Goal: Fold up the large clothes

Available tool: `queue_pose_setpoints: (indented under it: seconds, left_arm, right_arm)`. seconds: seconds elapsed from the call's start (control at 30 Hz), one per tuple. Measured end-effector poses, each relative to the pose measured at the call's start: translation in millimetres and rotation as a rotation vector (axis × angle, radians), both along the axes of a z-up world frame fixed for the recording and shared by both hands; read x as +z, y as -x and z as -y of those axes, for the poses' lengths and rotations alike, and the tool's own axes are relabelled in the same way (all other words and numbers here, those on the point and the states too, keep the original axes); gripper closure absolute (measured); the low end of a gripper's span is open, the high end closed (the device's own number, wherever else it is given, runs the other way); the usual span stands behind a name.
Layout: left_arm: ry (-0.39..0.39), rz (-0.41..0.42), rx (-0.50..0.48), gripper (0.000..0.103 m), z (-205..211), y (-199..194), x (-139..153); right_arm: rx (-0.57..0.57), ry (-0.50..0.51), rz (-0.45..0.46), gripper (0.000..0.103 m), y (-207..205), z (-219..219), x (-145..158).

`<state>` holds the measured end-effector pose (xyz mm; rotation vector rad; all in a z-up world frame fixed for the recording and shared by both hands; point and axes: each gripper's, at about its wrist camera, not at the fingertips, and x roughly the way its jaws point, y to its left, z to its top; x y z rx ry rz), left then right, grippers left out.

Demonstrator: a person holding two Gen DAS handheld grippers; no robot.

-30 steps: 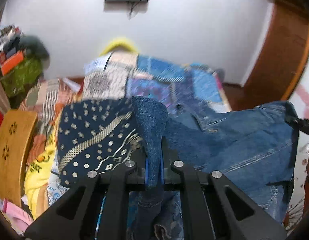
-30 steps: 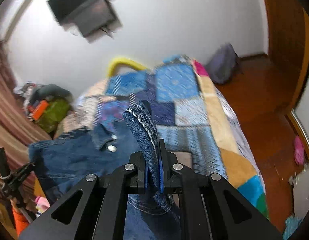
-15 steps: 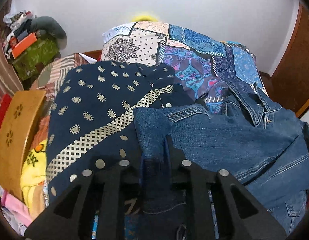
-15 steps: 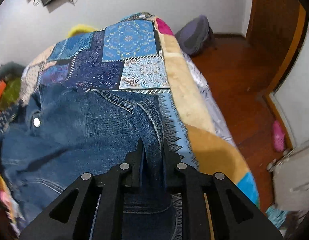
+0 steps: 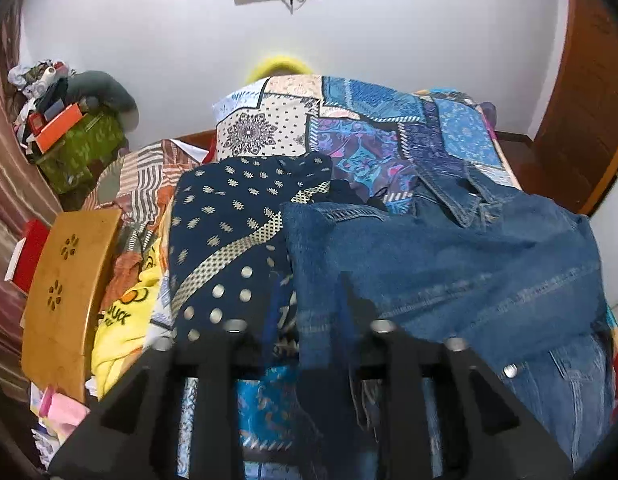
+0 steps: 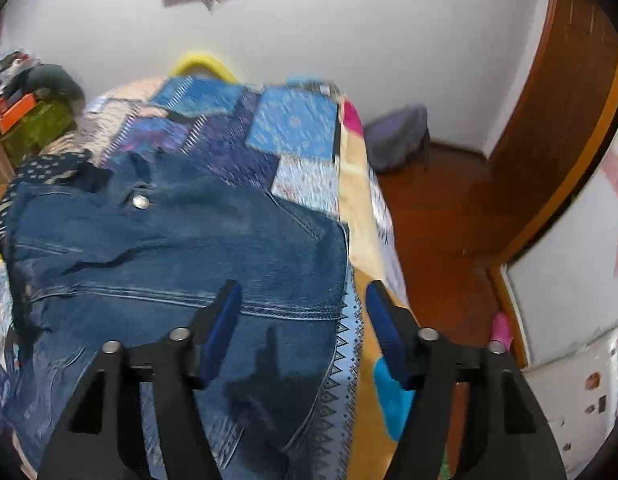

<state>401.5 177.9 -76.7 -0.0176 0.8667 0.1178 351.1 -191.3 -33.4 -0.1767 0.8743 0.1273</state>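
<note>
Denim fills both views: the blue jacket [image 5: 449, 264] lies spread on the patchwork bedspread [image 5: 373, 136], its collar toward the far wall, beside a navy dotted garment [image 5: 229, 232]. Our left gripper [image 5: 309, 308] is opening, a fold of the jacket's edge between its fingers but no longer pinched. Our right gripper [image 6: 301, 300] is opening wider, parted over the jacket's right edge near the bed's side, gripping nothing.

Denim jacket [image 5: 449, 264] on bed [image 5: 373, 128], patterned cloth [image 5: 229, 216] at its left
</note>
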Motion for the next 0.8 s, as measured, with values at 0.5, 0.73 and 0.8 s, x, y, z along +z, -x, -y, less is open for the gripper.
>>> queue_pose_setpoints:
  seconds: [0.5,0.73,0.8]
  left_arm:
    - [0.065,-0.173,-0.08,0.016,-5,109,-31]
    - [0.155,-0.297,-0.091,0.016,-6,144,-79]
    - [0.187,-0.325,-0.088,0.016,-6,149,-94]
  right_arm:
    - [0.048,-0.102,-0.119,0.031,78,2,-13]
    - [0.031,-0.122,-0.182,0.031,106,8,-33]
    - [0.027,-0.143,-0.207,0.031,115,12,-40]
